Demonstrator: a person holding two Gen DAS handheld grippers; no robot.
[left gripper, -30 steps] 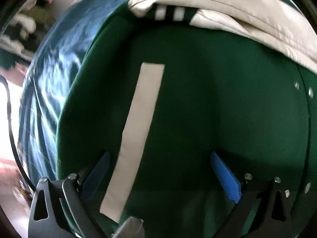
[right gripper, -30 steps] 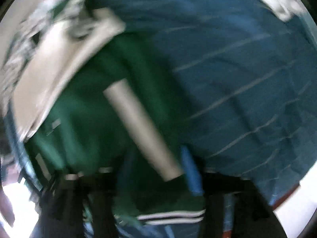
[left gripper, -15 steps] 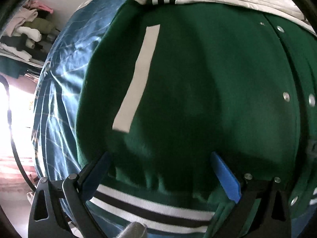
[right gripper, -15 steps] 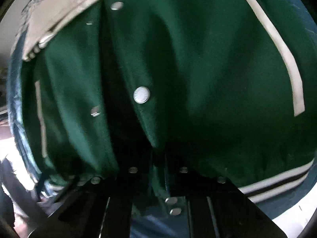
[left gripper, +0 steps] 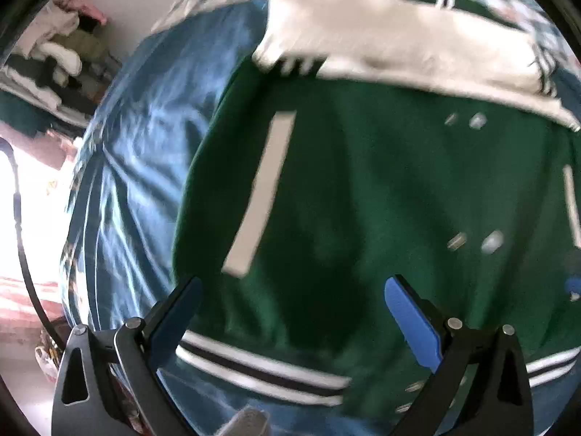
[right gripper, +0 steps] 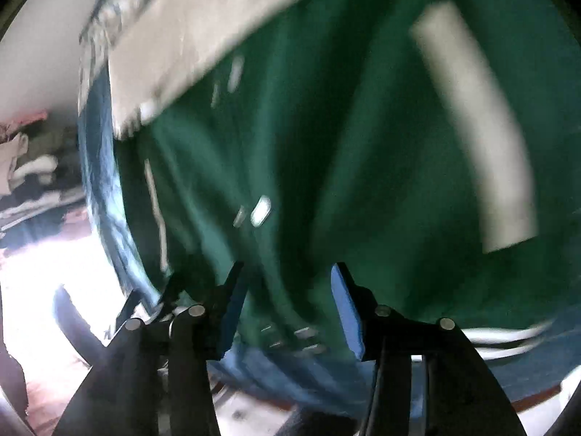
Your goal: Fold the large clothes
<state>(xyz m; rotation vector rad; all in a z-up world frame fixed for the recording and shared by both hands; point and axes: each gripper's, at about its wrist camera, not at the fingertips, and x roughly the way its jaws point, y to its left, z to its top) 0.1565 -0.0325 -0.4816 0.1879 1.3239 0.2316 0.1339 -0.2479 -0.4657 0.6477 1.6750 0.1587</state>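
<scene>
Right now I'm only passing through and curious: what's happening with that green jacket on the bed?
A person with a gripper in each hand is folding a green varsity jacket spread on a blue bedsheet. The left gripper hangs open above the striped hem, holding nothing. The right gripper has just been opening over the jacket's snap-button front.

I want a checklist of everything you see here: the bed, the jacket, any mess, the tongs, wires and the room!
Surface: blue bedsheet, wrinkled.
Job's things: green varsity jacket lying flat on the sheet, cream sleeve folded across its top, striped hem nearest the tongs.
Clutter: nothing seen on the bed.
Grippers: left tongs open, nothing between them; right tongs just opening, open over the jacket's snap edge.
Cables: black cable at the left edge.
Surroundings: piled clothes on shelves, bright light.
</scene>
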